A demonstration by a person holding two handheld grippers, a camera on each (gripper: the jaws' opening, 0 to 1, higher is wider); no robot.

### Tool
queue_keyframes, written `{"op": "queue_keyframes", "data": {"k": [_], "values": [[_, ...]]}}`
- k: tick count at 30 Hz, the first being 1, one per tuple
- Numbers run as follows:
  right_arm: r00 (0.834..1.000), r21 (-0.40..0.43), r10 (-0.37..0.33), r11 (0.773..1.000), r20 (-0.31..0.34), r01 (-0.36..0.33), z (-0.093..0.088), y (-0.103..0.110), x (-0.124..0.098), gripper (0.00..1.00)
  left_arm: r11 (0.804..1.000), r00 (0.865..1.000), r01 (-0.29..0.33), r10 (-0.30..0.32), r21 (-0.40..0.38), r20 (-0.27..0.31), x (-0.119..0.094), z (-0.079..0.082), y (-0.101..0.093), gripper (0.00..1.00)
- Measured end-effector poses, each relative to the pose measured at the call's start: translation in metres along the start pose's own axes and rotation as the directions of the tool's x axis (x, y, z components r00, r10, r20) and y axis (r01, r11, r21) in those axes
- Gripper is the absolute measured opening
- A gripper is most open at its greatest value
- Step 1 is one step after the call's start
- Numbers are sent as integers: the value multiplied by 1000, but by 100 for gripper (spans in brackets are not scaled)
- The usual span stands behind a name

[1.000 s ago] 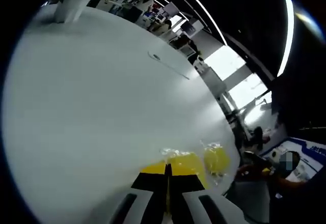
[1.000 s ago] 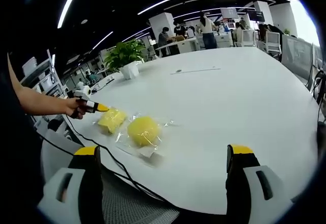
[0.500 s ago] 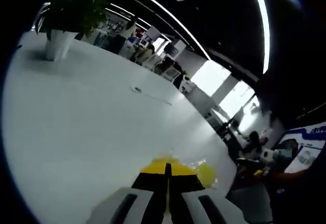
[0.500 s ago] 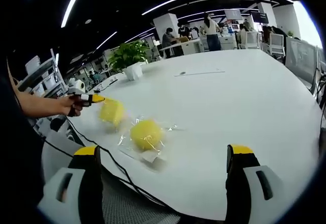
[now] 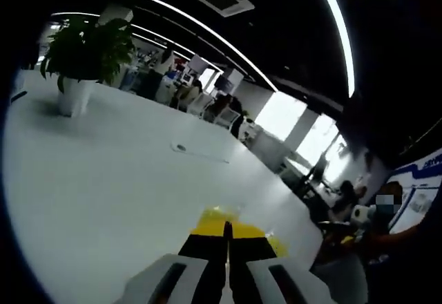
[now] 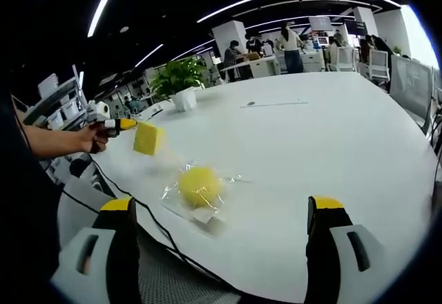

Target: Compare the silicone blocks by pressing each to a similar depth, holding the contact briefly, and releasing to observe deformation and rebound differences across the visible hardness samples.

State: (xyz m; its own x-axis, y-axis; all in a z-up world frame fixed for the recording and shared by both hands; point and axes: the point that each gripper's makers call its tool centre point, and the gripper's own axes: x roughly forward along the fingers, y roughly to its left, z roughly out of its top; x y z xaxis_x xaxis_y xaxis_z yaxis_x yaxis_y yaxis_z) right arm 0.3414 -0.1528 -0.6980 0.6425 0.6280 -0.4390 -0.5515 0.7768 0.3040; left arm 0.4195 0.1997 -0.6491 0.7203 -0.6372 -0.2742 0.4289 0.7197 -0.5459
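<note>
Above the near edge of the white table (image 6: 331, 138), the left gripper (image 6: 121, 124) pinches a yellow square silicone block (image 6: 149, 138) clear of the surface.

Its jaws are pressed together on the block (image 5: 228, 223) at their tips, while the right gripper (image 6: 219, 222) waits with jaws spread wide and nothing between them. Squeezed in mid-air, the block could slip from the narrow grip and drop off the table edge. The round yellow silicone block in clear wrapping (image 6: 198, 185) lies on the table near that edge; its slick wrap may slide under a press. A black cable (image 6: 148, 214) trails along the edge and could snag. A potted plant (image 6: 178, 83) stands well apart.
</note>
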Motion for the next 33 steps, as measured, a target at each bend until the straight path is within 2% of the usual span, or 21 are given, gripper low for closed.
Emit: {"op": "queue_keyframes", "data": {"k": [6,14,24,29,33], "values": [[1000,-5,-2,1000,20,2,10,-5,-4,96,998,1000,13,-14,66,22,-5,25,-18,0],[999,-34,13,999,37,-12,21,-4,-5,96,994,997,41,-48,103,64,-12,50,-38,0],[998,-67,30,997,53,-26,31,2,-10,96,988,992,79,-92,135,91,-15,67,-59,0],[998,-71,26,997,54,-22,33,-3,-8,96,986,990,92,-105,138,91,-15,68,-67,0],[998,-137,21,990,50,-14,38,-3,-7,96,983,989,107,-120,146,85,-14,70,-76,0]]}}
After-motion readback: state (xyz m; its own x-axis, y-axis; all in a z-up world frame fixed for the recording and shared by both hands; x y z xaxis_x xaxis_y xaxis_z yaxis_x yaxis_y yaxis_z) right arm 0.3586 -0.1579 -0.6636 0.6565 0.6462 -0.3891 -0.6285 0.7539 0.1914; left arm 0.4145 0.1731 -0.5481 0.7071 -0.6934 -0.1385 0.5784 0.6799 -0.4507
